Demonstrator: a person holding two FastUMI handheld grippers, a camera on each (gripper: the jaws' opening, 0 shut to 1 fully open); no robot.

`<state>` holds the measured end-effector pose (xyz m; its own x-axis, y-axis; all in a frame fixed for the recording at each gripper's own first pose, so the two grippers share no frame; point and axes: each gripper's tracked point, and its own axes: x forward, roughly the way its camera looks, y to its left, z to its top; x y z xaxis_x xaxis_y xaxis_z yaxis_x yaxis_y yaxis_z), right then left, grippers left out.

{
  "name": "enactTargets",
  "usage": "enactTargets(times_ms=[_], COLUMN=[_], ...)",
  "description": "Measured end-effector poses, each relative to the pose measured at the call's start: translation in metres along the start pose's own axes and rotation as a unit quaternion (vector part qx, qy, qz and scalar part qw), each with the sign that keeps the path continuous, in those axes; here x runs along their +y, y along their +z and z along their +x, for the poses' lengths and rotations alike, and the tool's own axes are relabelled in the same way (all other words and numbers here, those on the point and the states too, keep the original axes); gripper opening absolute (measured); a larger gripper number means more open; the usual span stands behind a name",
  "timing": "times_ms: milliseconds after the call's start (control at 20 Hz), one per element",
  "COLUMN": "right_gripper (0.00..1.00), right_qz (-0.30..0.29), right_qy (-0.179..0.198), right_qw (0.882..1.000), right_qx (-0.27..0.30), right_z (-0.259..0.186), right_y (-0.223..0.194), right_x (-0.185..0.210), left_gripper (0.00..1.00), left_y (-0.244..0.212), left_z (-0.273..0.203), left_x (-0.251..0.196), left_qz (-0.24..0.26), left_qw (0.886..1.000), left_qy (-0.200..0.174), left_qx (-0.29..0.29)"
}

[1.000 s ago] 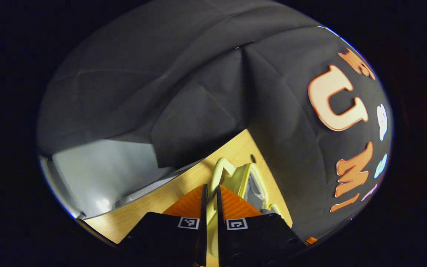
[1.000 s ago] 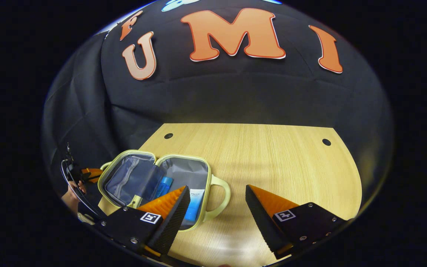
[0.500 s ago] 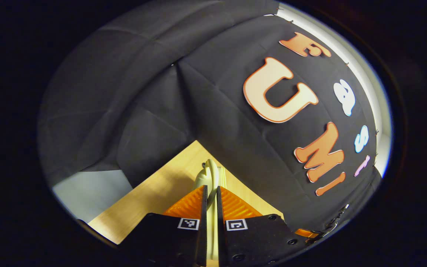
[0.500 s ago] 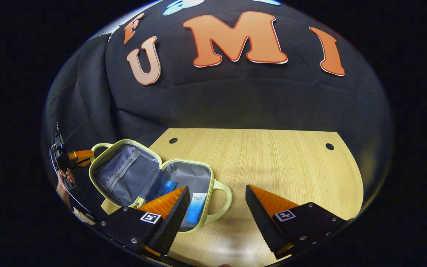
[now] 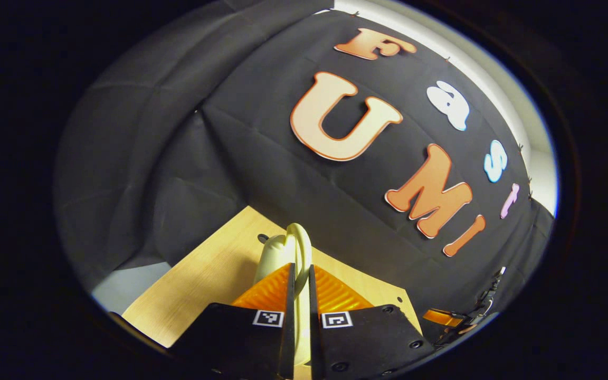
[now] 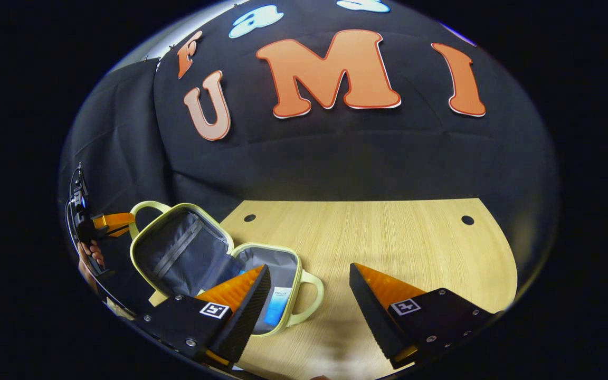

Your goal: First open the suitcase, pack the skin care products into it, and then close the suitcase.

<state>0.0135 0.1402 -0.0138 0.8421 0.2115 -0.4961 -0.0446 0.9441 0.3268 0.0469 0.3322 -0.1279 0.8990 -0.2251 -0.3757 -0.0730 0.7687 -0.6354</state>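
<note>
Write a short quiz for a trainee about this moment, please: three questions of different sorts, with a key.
1. True or false: the right gripper is shut on the tube.
2. What does the left gripper pinch? A) the lid handle B) the tube C) the table
3. Fill in: the suitcase lid stands partly ____ above the lower half.

Key: 1. False, its fingers are wide apart and hold nothing. 2. A. 3. raised.

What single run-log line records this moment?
phase: closing | left gripper: shut on lid handle | suitcase: half open | right gripper: open, empty
</note>
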Motion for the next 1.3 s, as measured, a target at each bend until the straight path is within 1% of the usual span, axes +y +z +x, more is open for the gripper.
enactTargets(times_ms=[150, 200, 400, 550, 700, 800, 1000, 1100, 1300], right_gripper=[0.95, 0.95, 0.95, 0.95, 0.95, 0.95, 0.95, 0.95, 0.95], right_qz=[-0.026, -0.032, -0.029, -0.033, -0.021, -0.013, -0.023, -0.018, -0.023], right_qy=[-0.005, -0.004, 0.009, 0.005, 0.009, 0.007, -0.003, -0.004, -0.015], right_qw=[0.999, 0.999, 0.999, 0.999, 1.0, 1.0, 1.0, 1.0, 1.0], right_qx=[-0.018, -0.021, -0.012, -0.025, -0.012, -0.016, -0.02, -0.019, -0.014], right_z=[-0.004, -0.006, -0.009, -0.014, -0.015, -0.019, -0.026, -0.029, -0.035], right_y=[0.009, 0.009, 0.006, 0.013, 0.006, 0.006, 0.006, 0.005, -0.002], right_x=[-0.009, -0.012, -0.025, -0.043, -0.057, -0.07, -0.095, -0.105, -0.129], left_gripper=[0.12, 0.12, 0.12, 0.12, 0.12, 0.12, 0.12, 0.12, 0.12], left_y=[-0.016, -0.019, -0.034, -0.05, -0.062, -0.073, -0.093, -0.106, -0.138], left_z=[0.0, 0.0, 0.011, 0.014, 0.018, 0.022, 0.033, 0.033, 0.047], left_x=[-0.04, -0.054, -0.096, -0.113, -0.132, -0.142, -0.164, -0.174, -0.197], left_qz=[0.042, 0.048, 0.019, 0.027, 0.022, 0.023, 0.038, 0.048, 0.066], left_qw=[0.999, 0.999, 0.999, 0.999, 0.999, 0.999, 0.997, 0.996, 0.993], left_qy=[-0.006, -0.01, -0.029, -0.026, -0.032, -0.033, -0.035, -0.038, -0.046], left_qx=[0.007, 0.008, 0.016, 0.022, 0.031, 0.036, 0.05, 0.058, 0.085])
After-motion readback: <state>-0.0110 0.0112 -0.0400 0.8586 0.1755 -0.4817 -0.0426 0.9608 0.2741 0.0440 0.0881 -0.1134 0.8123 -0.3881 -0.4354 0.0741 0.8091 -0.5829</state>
